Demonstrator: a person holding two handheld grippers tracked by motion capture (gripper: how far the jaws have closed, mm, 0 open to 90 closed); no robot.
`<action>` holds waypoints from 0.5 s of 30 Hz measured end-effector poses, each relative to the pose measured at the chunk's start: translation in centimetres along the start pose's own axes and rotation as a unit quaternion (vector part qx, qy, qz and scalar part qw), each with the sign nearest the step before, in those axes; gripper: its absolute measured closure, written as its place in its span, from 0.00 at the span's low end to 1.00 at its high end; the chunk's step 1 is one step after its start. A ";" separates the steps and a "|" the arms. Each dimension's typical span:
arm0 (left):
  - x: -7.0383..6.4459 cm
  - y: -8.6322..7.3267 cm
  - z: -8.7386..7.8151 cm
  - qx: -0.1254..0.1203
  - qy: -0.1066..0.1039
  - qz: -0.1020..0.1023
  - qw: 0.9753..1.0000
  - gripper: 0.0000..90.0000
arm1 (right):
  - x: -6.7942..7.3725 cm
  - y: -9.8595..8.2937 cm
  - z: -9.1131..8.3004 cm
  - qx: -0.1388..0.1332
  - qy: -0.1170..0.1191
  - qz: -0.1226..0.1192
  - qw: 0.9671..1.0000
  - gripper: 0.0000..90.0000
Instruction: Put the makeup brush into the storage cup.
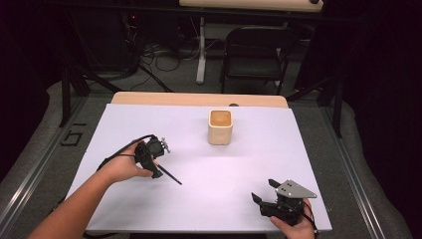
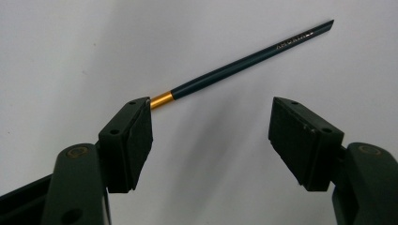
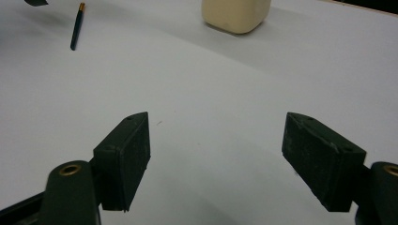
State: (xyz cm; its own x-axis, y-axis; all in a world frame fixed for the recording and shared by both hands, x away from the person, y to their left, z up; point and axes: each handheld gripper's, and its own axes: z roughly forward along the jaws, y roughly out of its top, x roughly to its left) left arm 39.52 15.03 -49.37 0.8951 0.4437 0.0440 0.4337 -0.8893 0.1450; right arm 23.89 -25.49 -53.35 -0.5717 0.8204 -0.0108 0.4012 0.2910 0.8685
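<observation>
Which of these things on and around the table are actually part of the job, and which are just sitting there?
In use:
- thin dark brush handle with gold band
- left gripper, open beside it
- cream square cup, probably

Lying about:
- right gripper, idle
- black folding chair

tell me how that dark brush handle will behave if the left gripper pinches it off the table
The brush handle looks thin, straight and rigid, so it probably won't flex. Round and glossy, it may roll or slip between the pads. It lies flat on the table, so the open left gripper has little to bite.

White table (image 1: 149,129): brush (image 1: 171,176), cup (image 1: 220,127).
</observation>
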 end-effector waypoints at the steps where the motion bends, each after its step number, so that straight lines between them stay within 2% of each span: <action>1: 0.0 0.1 0.0 0.000 0.001 0.002 1.000 0.35 | 0.0 0.0 0.0 0.000 0.000 0.001 1.000 0.27; 10: 0.5 0.5 0.0 0.008 -0.002 0.013 1.000 0.35 | 0.0 0.0 0.0 -0.001 0.001 0.000 1.000 0.27; 15: 0.8 0.7 0.2 0.007 0.001 0.013 1.000 0.35 | 0.0 0.0 0.1 -0.001 0.002 0.000 1.000 0.27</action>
State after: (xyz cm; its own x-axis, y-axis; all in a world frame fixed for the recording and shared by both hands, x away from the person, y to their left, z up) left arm 40.55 14.80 -49.39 0.9056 0.4211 0.0501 0.4121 -0.9019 0.1295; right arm 23.93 -25.43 -53.39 -0.5745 0.8185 -0.0098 0.3999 0.2910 0.8691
